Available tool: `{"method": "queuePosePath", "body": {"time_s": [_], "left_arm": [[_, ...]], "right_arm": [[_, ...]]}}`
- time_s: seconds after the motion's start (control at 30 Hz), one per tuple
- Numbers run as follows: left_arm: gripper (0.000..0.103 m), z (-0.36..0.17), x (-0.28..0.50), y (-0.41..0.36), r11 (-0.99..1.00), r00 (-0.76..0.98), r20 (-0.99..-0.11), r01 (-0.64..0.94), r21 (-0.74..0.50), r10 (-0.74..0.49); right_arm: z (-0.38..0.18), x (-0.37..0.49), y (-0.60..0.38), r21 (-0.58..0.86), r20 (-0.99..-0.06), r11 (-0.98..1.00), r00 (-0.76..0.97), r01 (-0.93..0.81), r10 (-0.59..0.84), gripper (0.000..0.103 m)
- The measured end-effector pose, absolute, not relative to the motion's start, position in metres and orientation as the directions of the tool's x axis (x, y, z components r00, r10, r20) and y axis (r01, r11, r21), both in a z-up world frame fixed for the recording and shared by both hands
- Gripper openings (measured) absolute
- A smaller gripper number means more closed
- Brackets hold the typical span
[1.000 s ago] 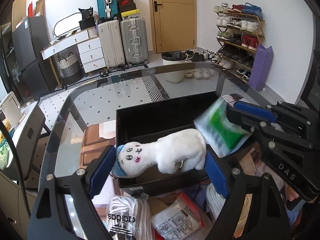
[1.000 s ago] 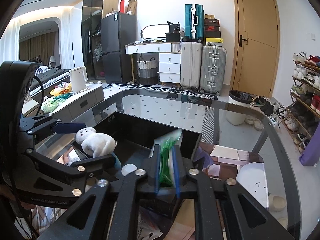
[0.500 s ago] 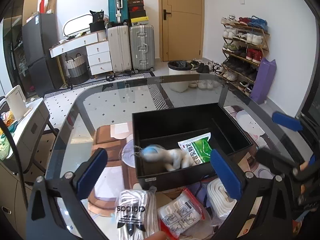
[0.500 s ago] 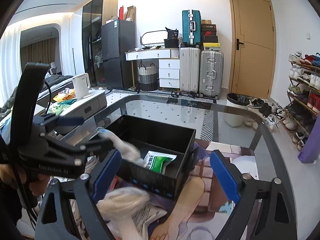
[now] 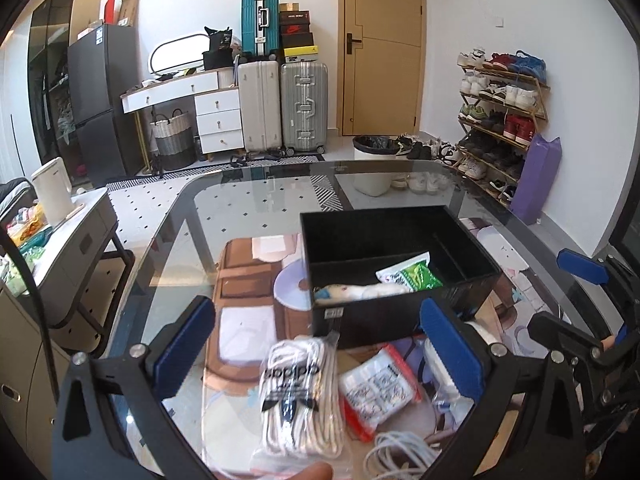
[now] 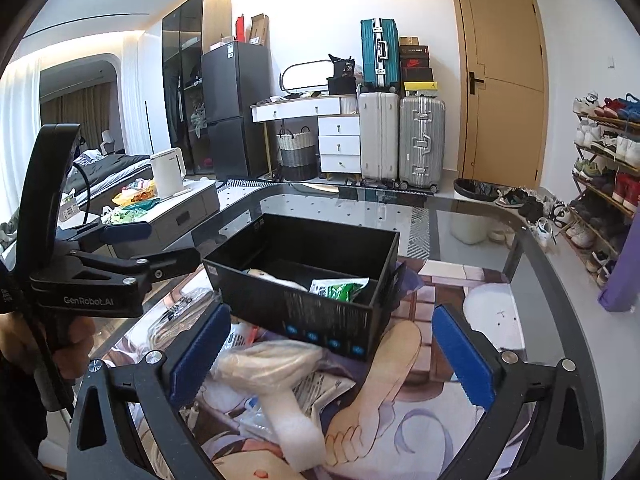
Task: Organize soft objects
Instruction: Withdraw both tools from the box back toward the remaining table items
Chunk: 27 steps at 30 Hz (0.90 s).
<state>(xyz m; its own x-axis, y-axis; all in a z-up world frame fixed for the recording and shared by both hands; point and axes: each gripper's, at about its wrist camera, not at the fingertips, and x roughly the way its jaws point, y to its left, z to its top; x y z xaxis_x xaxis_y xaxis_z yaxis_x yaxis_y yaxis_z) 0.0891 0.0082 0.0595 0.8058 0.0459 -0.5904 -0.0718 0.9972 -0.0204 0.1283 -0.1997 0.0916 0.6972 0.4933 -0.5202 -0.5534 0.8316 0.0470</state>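
A black storage box (image 5: 344, 324) (image 6: 304, 312) sits on the glass table. Inside lie a white plush toy (image 5: 360, 291) (image 6: 272, 278) and a green-and-white packet (image 5: 412, 274) (image 6: 340, 290). My left gripper (image 5: 316, 352) is open and empty, held above a bagged pair of white Adidas socks (image 5: 296, 392) and a red-edged packet (image 5: 378, 390) in front of the box. My right gripper (image 6: 328, 352) is open and empty, over a clear bag of beige fabric (image 6: 268, 364) and a white foam piece (image 6: 300, 428).
A white cable (image 5: 400, 454) lies at the near edge. A printed mat (image 6: 420, 400) covers the table under the box. The left gripper's body (image 6: 92, 280) shows at the left of the right wrist view. Suitcases, a shoe rack and a bin stand beyond the table.
Both grippers opened and pulled back toward me. The plush toy and the green packet, held a second ago, now lie in the black box.
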Motion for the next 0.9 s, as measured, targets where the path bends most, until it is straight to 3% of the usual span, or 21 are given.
{"method": "queuePosePath", "body": {"time_s": [0.9], "left_arm": [[0.103,0.027,0.04,0.013,0.994,0.759,-0.647,-0.103,-0.022,0.065]], "right_arm": [[0.068,0.109,-0.21,0.085,-0.576,0.84,0.661,-0.536,0.481,0.102]]}}
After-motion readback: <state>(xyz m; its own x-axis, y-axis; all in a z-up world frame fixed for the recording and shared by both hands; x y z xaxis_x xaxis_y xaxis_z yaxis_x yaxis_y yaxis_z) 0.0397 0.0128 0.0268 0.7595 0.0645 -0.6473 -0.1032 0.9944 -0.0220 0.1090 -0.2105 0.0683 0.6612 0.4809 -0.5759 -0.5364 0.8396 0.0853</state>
